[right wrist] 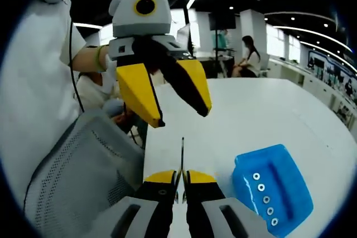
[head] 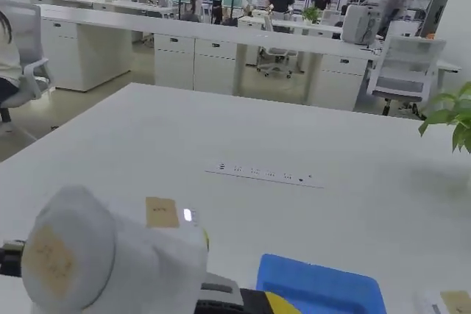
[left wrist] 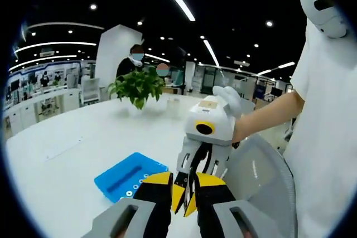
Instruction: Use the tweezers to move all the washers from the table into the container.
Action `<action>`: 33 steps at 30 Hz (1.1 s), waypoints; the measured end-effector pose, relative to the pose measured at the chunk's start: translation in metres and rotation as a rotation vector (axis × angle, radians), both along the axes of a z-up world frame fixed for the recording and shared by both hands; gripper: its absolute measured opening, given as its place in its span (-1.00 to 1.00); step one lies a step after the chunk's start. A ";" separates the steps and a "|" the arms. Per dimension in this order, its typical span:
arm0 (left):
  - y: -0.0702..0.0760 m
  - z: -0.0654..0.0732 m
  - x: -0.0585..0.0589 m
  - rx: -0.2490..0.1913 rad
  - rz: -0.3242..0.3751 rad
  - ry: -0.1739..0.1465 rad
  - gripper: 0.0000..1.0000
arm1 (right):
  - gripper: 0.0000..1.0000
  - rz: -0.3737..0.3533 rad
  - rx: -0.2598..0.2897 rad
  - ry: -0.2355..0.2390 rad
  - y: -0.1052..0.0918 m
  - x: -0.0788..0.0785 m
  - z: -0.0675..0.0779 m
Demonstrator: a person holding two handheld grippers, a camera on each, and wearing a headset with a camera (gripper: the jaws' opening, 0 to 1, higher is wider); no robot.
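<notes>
The right hand-held gripper [right wrist: 182, 187] is clamped on the tweezers [right wrist: 182, 157], which stick straight out from between its yellow jaws over the white surface [right wrist: 251, 115]. The left hand-held gripper [right wrist: 181, 118] hangs just above and ahead of the tweezers' tip, its jaws spread and holding nothing. Five washers [right wrist: 266, 199] lie in a row on a blue tray [right wrist: 284, 179], along one edge, to the right of the tweezers in the right gripper view. A tan label [head: 162, 212] low in the head view is too blurred to read.
</notes>
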State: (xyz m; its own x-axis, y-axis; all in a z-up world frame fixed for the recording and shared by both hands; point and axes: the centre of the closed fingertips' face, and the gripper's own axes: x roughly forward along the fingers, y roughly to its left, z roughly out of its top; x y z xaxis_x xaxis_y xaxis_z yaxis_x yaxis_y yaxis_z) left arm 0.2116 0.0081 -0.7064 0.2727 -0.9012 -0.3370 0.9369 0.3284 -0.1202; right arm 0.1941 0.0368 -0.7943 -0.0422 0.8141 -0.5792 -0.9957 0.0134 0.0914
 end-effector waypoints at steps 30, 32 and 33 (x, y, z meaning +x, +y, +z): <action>-0.023 -0.041 -0.026 0.256 -0.224 -0.038 -1.00 | -0.90 0.044 -0.170 -0.052 -0.036 -0.011 -0.031; -0.022 -0.049 -0.025 0.288 -0.229 -0.042 -1.00 | -0.90 0.025 -0.178 -0.054 -0.038 -0.006 -0.037; -0.021 -0.054 -0.023 0.310 -0.229 -0.042 -1.00 | -0.89 0.019 -0.184 -0.053 -0.040 -0.005 -0.040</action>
State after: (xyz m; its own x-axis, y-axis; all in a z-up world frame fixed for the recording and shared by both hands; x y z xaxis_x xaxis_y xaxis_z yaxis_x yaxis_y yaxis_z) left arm 0.1881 -0.0124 -0.7605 0.0954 -0.7975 -0.5958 0.9922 0.1244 -0.0077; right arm 0.1888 -0.0029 -0.8347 -0.0223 0.6939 -0.7197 -0.9993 0.0058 0.0366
